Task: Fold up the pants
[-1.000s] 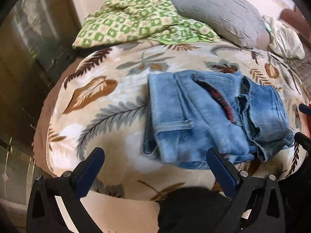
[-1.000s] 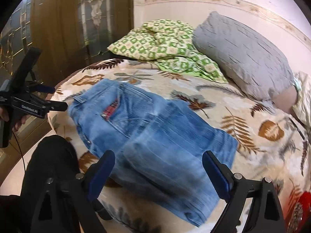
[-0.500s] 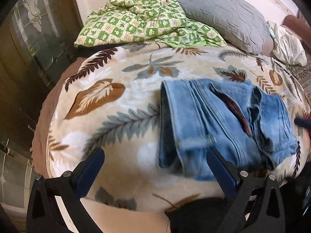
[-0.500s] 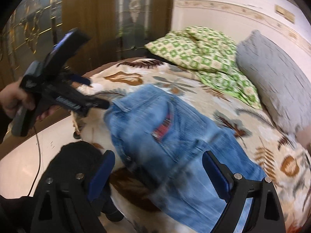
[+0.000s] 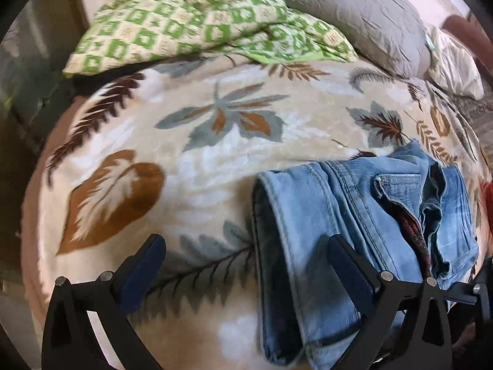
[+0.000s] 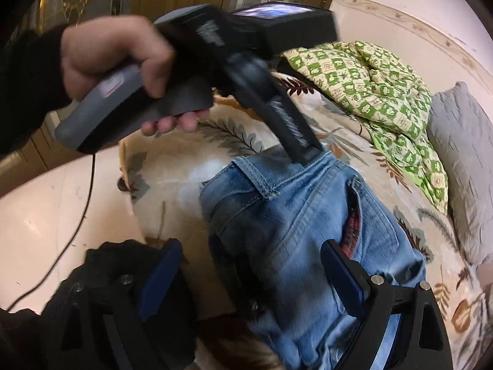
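The left gripper [image 5: 246, 268] hangs low over the near edge of the bed, its jaws spread wide with nothing between them; one dark-blue pad sits above the leaf-patterned blanket [image 5: 197, 141] and the other above the pale denim. Just right of it lie the jeans [image 5: 348, 225], already doubled into a thick bundle near the bed's front edge, the fold rounded on the left side and the waistband, belt loop and a strip of red lining showing toward the right. Beyond them, well apart, are a green checked quilt [image 5: 200, 21] and a grey pillow [image 5: 354, 15]. In the right wrist view the left hand [image 6: 114, 58] grips its tool, whose tip reaches down to the far edge of the jeans (touching or only just above, the blur hides it). Nearest, the right gripper [image 6: 249, 274] is likewise wide open and empty, hovering over the bundle's near end. The folding looks almost complete; this seems a tidying or final-fold step. The next move likely calls for closing on an edge, or pressing the layers flat so the stack does not slump off the edge.
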### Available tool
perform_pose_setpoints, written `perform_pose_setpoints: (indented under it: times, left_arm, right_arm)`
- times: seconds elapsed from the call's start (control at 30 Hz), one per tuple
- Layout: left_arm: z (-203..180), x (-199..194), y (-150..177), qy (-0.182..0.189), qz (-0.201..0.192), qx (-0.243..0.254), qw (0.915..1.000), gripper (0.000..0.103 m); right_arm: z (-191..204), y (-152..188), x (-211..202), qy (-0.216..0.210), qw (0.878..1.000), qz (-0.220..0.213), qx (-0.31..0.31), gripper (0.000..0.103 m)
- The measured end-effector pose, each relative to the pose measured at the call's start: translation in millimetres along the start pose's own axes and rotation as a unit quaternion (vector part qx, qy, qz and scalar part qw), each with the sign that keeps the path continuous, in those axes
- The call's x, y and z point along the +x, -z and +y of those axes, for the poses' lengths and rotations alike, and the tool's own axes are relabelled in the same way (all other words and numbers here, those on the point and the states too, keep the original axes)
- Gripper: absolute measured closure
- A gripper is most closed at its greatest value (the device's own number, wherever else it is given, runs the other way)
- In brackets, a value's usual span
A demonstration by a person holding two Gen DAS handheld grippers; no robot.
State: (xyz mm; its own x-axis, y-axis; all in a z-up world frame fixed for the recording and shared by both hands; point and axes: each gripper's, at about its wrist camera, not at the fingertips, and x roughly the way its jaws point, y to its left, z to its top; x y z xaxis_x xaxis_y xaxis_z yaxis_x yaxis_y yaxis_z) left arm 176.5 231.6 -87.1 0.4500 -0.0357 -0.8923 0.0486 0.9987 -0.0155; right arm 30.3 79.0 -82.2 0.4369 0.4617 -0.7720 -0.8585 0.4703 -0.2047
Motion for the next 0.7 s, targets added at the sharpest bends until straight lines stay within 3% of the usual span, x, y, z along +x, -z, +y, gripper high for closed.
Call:
perform_pose_setpoints:
  times: [0.17,0.2,0.23,0.27,0.3,0.37,0.43,0.7]
  left_arm:
    - [4.5,31.6,-2.2,0.043,0.041,-0.01,0.9982,0.003]
    - [6.3,36.1,-1.1,0.056,0.046,-0.017,0.9972,0.01]
    - [6.7,39.7,0.7,0.085,0.05,-0.021,0.9949,0.034]
    - [5.1,37.2,1.5,0.088,0.041,-0.016,0.9951,0.059]
    - [2.5,34.3,1.2,0.094,0.039,-0.009,0.9947,0.074]
    - [-1.2,26.6,0.2,0.091,0.037,-0.004,0.9951,0.096]
    - [-9.5,11.7,-1.3,0.093,0.026,0.008,0.9953,0.096]
    - [-65.6,-59.4,-18.4,0.124,-0.036,0.064,0.9896,0.098]
  right_arm:
    - [-3.3,-3.1,26.7,0.014,1.0,0.015,-0.001,0.014]
    - [-6.7,-3.9,32.2,0.026,0.999,0.021,0.003,0.031]
    - [-9.1,-3.6,36.1,0.024,0.999,0.025,0.005,0.041]
    - [-13.6,-3.2,37.3,0.006,1.0,0.022,0.017,0.052]
    - [-16.0,-3.5,37.2,-0.002,0.999,0.019,0.026,0.056]
    - [-19.5,-4.8,31.2,-0.01,0.999,0.008,0.037,0.077]
    - [-18.6,-7.3,23.3,-0.006,0.999,-0.004,0.039,0.086]
    - [-40.3,0.6,-36.8,0.009,0.995,-0.066,0.077,0.091]
